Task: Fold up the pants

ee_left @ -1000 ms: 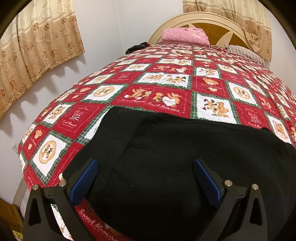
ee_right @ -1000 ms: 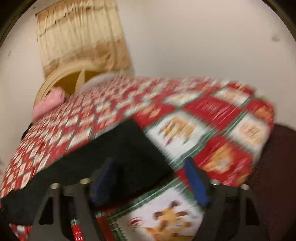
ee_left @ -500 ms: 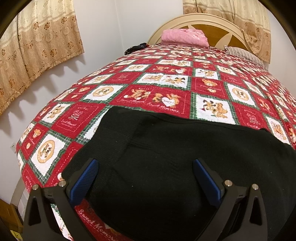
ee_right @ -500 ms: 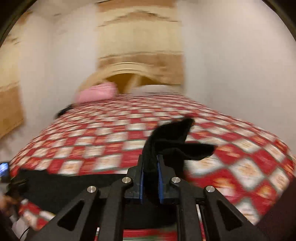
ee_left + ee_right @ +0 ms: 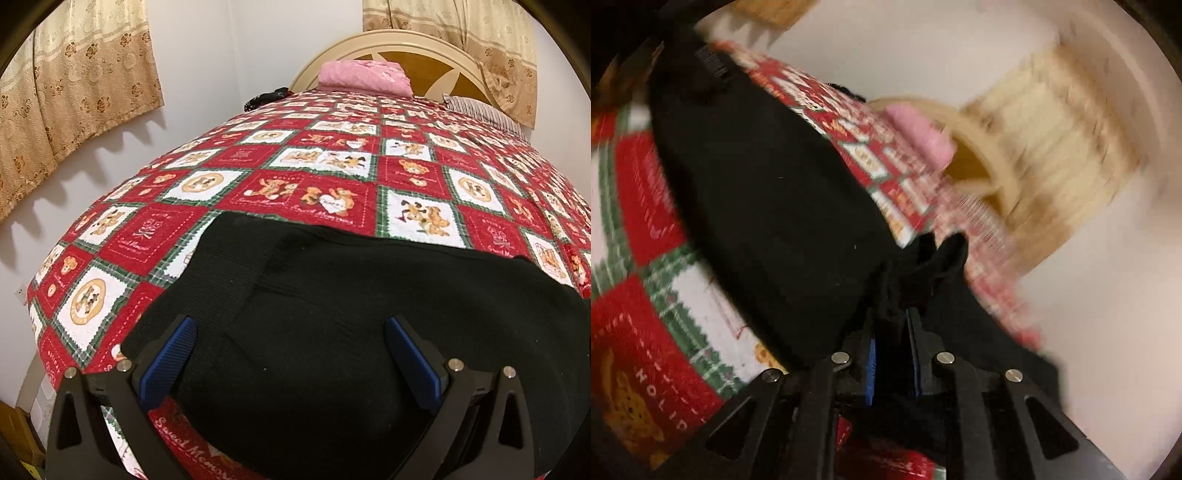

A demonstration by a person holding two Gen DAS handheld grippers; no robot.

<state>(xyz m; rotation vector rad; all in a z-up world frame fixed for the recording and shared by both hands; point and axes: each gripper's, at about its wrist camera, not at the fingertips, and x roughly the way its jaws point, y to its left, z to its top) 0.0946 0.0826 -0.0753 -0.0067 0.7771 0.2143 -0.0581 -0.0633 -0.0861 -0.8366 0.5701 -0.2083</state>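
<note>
Folding was in hand, by my judgement the first fold: my right claw [image 5: 892, 343] was clamped on a bunched end of the pants [image 5: 351, 314], lifted off the quilt [image 5: 295, 177] with the view tilted and blurred. The rest of the pants lay flat across the near edge of the bed. My left claw [image 5: 291, 350] hovered low over them, jaws apart, gripping nothing. Next move called for carrying the held end across and laying it edge to edge.
</note>
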